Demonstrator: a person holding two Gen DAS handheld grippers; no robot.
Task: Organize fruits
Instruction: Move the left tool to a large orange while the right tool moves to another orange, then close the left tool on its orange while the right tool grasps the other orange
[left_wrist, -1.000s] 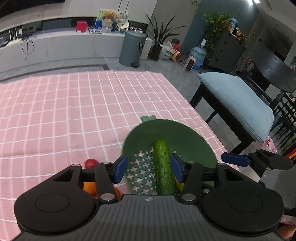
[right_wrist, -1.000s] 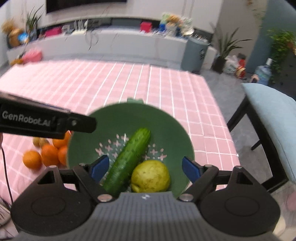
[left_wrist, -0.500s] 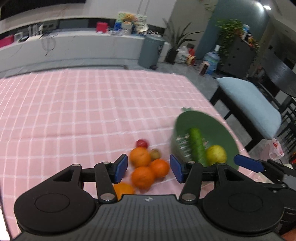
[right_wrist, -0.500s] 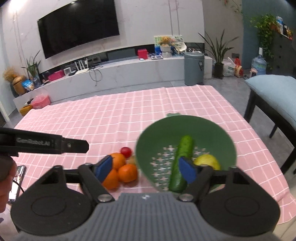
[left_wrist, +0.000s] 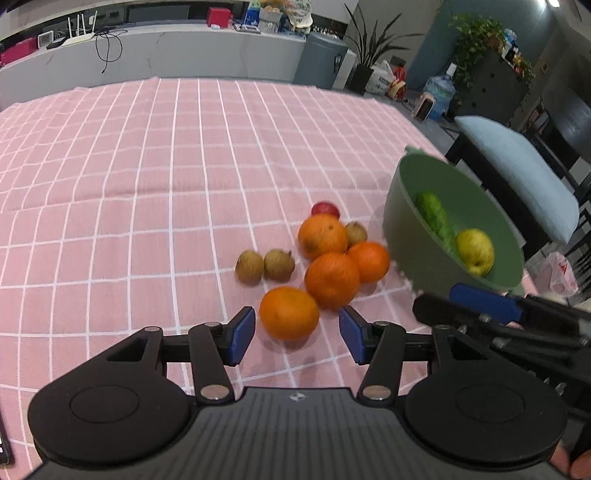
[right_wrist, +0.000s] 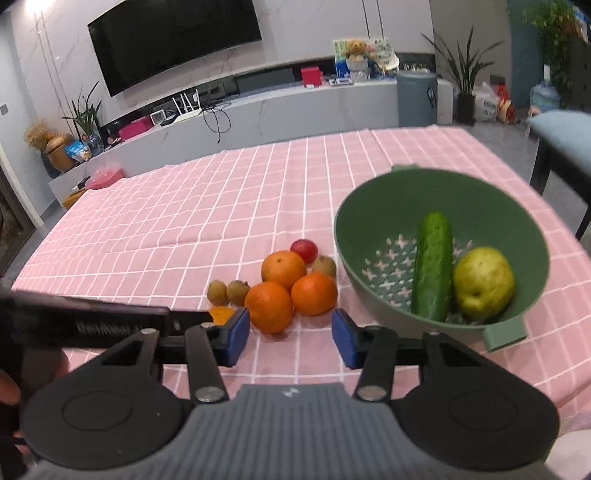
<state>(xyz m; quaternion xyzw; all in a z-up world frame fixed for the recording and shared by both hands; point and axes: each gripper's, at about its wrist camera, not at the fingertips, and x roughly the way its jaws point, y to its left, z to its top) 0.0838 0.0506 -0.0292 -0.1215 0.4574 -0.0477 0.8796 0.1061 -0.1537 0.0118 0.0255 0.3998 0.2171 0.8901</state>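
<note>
A green colander (right_wrist: 369, 206) (left_wrist: 399, 229) sits on the pink checked tablecloth at the right, holding a cucumber (right_wrist: 432, 266) (left_wrist: 436, 218) and a yellow-green pear (right_wrist: 482, 284) (left_wrist: 474, 251). Left of it lie several oranges (left_wrist: 289, 313) (right_wrist: 269, 306), three brown kiwis (left_wrist: 249, 267) (right_wrist: 216, 291) and a small red fruit (left_wrist: 325, 209) (right_wrist: 304, 250). My left gripper (left_wrist: 297, 339) is open, its jaws just short of the nearest orange. My right gripper (right_wrist: 291, 341) is open and empty, near the front oranges.
The table's right edge runs just past the colander, with a blue-cushioned bench (left_wrist: 517, 173) beyond it. The right gripper's finger (left_wrist: 484, 300) reaches in from the right in the left wrist view. A long stretch of tablecloth (right_wrist: 207, 221) lies behind the fruit.
Both grippers have pulled back and swung left from over the colander; the fruit pile now lies in front of them. The fruits have not moved.
</note>
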